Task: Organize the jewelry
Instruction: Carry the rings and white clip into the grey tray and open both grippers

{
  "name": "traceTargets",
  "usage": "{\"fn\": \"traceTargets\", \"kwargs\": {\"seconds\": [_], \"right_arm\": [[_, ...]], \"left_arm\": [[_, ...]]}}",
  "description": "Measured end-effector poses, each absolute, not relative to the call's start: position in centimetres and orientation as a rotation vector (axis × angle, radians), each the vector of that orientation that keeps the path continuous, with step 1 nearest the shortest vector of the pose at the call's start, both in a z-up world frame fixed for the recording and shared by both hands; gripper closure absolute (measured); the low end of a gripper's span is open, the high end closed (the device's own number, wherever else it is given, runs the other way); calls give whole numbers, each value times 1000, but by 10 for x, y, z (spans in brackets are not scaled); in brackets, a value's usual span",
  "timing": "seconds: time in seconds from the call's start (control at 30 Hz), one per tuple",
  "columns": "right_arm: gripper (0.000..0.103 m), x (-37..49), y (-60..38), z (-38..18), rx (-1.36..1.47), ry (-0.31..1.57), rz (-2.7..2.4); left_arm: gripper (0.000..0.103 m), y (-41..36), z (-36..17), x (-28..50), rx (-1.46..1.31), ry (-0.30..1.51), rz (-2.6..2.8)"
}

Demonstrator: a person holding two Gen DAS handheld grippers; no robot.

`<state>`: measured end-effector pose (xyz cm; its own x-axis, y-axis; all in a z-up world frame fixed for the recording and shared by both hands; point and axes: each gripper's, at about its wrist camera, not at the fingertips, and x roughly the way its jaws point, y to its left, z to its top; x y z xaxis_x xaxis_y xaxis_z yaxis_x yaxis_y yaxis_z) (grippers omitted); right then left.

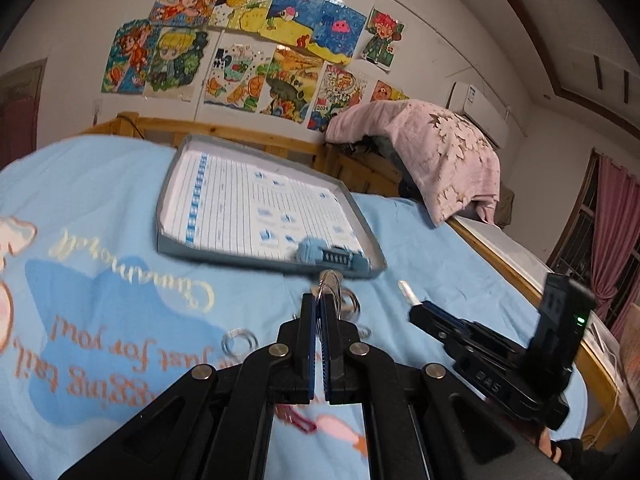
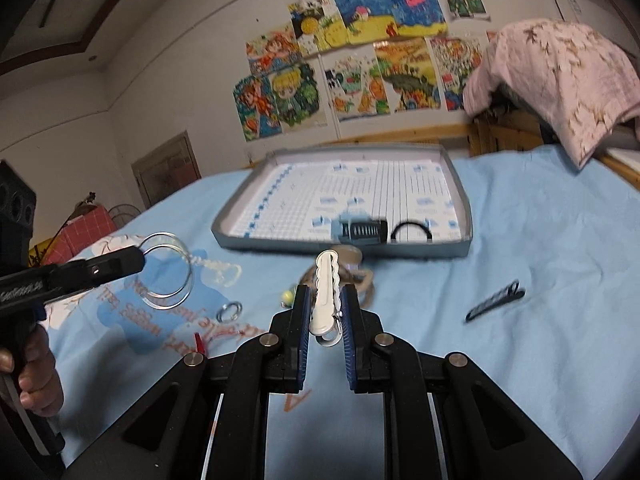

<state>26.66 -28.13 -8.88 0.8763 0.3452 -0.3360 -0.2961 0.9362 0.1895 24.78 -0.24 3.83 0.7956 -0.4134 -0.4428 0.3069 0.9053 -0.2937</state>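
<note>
White hair clip [image 2: 326, 296] sits clamped in the right claw [image 2: 325, 300].

Bed with light blue printed sheet [image 2: 520, 352]. Directly on it: grey shallow tray [image 2: 466, 216] toward the wall, black hair clip [image 2: 496, 300] right of centre, small silver rings [image 2: 229, 311], tan scrunchie-like band [image 2: 360, 276] near tray front, pink floral blanket [image 2: 560, 80] heaped at far corner.
</note>
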Motion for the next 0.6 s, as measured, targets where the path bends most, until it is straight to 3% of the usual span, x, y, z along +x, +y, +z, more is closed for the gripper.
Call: {"fn": "traceTargets", "kwargs": {"seconds": [0.27, 0.6], "right_arm": [[90, 315, -277, -49, 53, 277, 297], [90, 411, -304, -63, 119, 430, 256]], "left_arm": [[100, -12, 49, 318, -212, 470, -323], [100, -20, 19, 404, -277, 563, -301]]}}
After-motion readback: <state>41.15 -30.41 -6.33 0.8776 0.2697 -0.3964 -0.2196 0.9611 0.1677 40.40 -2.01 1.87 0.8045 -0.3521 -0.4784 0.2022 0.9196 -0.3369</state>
